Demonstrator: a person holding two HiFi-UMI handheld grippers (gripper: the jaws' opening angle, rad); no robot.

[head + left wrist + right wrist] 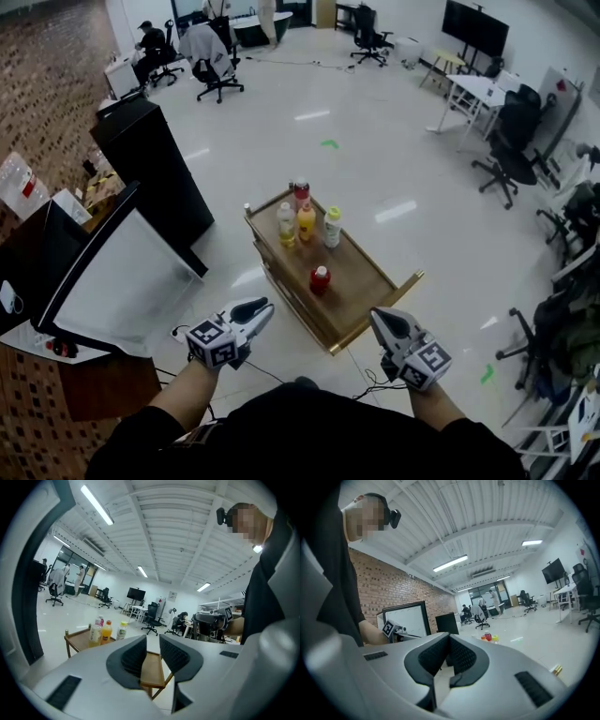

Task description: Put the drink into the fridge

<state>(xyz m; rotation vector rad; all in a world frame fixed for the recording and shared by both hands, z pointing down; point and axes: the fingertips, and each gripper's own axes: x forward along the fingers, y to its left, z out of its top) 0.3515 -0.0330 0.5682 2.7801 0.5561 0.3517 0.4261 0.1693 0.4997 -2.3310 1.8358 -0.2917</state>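
Both grippers hang empty: left gripper (265,307) with jaws slightly apart, right gripper (377,317) with jaws together. A squat red drink bottle (320,278) stands on the low wooden bench (361,277), well apart from the open, white-lined black fridge door (117,281). Reaching with jaws this narrow could topple it.

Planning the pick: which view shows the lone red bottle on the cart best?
The head view: the red bottle stands whole, apart from the other bottles on the cart. The right gripper view gives only a far red speck, likely it; the left gripper view shows other bottles, not it.
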